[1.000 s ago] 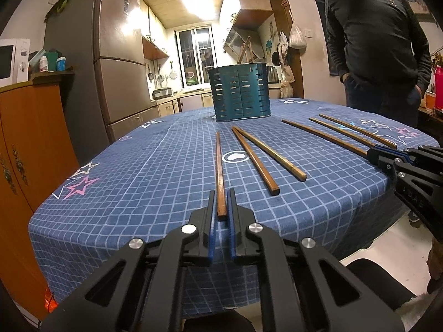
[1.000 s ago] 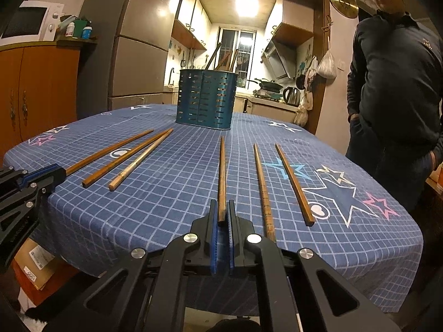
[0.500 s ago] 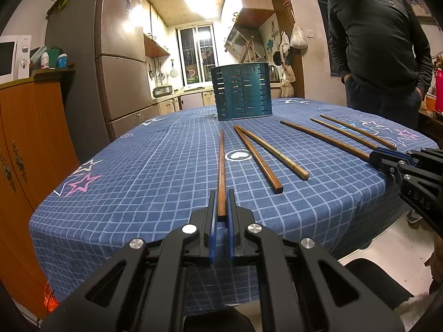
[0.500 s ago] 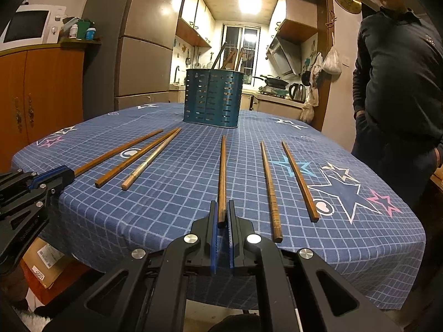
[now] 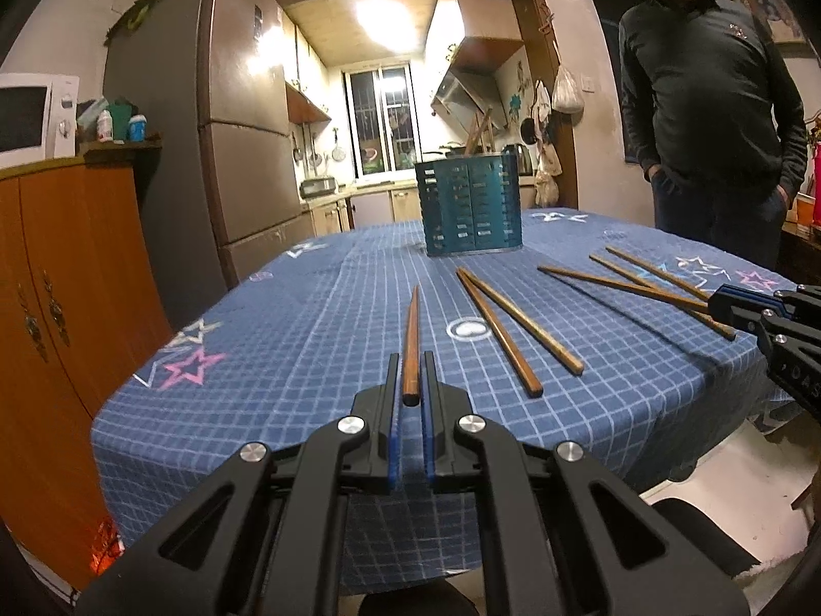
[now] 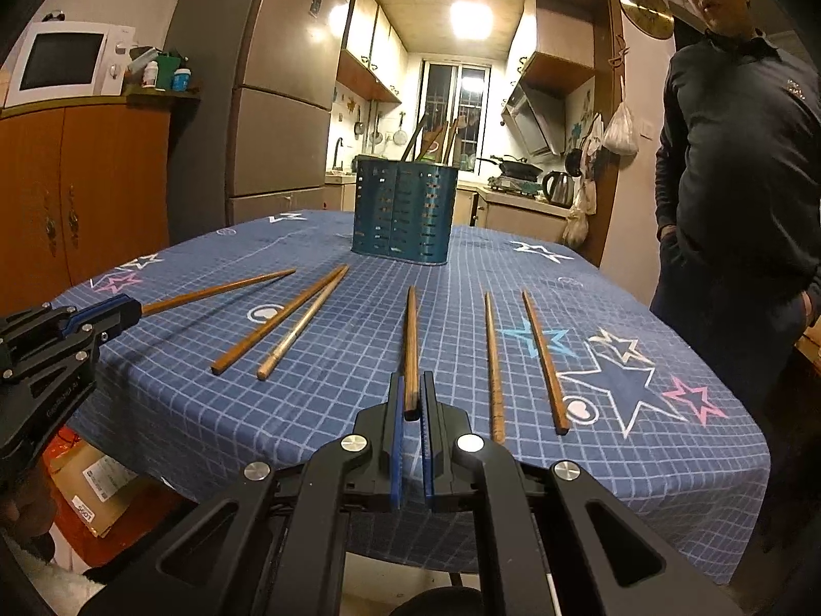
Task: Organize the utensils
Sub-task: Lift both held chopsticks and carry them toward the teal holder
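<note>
Here each tool (image 5: 409, 377) (image 6: 410, 392) pinches one chopstick (image 5: 411, 344) (image 6: 411, 349).

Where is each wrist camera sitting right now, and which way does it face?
Left wrist: behind the left gripper, shut on a chopstick, facing the utensil holder; the right gripper shows at right.
Right wrist: behind the right gripper, shut on another chopstick; the left gripper shows at left.
Shared: holder, tablecloth, loose chopsticks, bystander.

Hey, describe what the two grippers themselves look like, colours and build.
Both match: the left gripper and right gripper have matte black angular frames with triangular cut-outs, round silver bolts at the joints, and blue pads lining the inner fingers. White lettering marks each gripper's side, too small to read. No cables show.
</note>
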Tool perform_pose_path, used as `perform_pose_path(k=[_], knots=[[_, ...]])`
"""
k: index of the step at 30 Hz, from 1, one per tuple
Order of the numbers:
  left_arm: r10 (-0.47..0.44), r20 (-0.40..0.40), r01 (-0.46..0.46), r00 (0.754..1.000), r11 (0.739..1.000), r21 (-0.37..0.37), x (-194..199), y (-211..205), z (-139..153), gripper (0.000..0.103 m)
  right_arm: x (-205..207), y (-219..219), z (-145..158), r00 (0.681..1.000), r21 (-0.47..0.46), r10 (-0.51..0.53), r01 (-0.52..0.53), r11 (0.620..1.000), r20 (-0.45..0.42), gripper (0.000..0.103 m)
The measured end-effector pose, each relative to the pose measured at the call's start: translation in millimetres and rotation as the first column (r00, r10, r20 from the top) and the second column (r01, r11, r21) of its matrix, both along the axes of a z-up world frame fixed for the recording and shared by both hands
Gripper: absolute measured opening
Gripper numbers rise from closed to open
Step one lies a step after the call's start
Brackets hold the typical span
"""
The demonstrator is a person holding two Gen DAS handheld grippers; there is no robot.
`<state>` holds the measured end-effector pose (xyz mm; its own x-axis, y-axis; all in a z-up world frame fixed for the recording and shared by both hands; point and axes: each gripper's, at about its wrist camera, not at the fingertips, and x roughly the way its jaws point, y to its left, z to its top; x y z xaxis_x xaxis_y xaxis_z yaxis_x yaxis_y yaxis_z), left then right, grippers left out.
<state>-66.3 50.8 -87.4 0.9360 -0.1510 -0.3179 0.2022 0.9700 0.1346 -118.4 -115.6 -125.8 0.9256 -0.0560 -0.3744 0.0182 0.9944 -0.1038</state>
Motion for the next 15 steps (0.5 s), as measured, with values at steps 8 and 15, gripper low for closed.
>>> perform_pose_path(k=[8,15], knots=[[-0.001,0.042,0.001,0.999,1.0,-0.004,-5.8,2.1,22.4,0.005,-13.0,-6.4,30.9,0.998,0.009,0.018,-0.018,1.0,0.056,0.007],[-0.032,0.09,0.034,0.995,0.999,-0.025,-12.0,1.8,56.0,0.005,-19.5,-8.5,60.2,0.992,-0.009,0.045,-0.044,0.999,0.119,0.007]])
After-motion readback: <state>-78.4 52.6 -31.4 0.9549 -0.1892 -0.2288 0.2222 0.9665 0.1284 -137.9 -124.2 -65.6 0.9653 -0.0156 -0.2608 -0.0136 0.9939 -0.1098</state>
